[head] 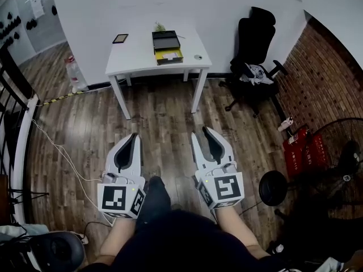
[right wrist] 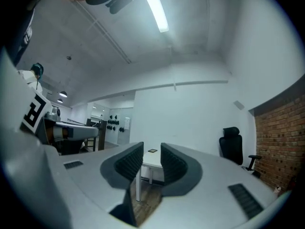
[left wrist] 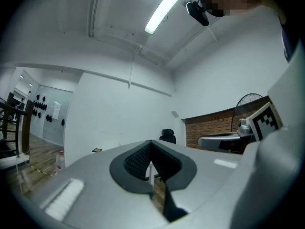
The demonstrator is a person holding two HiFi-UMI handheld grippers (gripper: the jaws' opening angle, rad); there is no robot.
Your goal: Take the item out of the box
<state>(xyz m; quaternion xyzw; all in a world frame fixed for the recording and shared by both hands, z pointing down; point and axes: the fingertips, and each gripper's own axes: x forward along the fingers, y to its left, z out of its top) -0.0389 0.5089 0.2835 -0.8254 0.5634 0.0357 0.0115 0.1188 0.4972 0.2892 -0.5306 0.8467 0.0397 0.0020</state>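
A person stood on the dark wood-plank floor [head: 164, 115], holding both tools level and aimed at the white rectangular surface [head: 136, 55] well ahead. The left claw [head: 135, 135] was closed, its ribbed black pads meeting at the tips in the left gripper view [left wrist: 150, 146], with nothing between them. The right claw [head: 201, 132] stood apart and empty. Through its gap in the right gripper view [right wrist: 151, 151], only the distant surface [right wrist: 151, 160] showed.

The black box with its lid thrown back [head: 165, 41] sat near the middle of the surface, far from both claws. The item [head: 169, 55], apparently the pale patch in the box's yellow-lined half, lay inside it, though it was too small to make out. A small dark flat device [head: 120, 38] lay to the box's left. A black office chair [head: 255, 44] stood beside a red brick wall [head: 329, 78] on the right.
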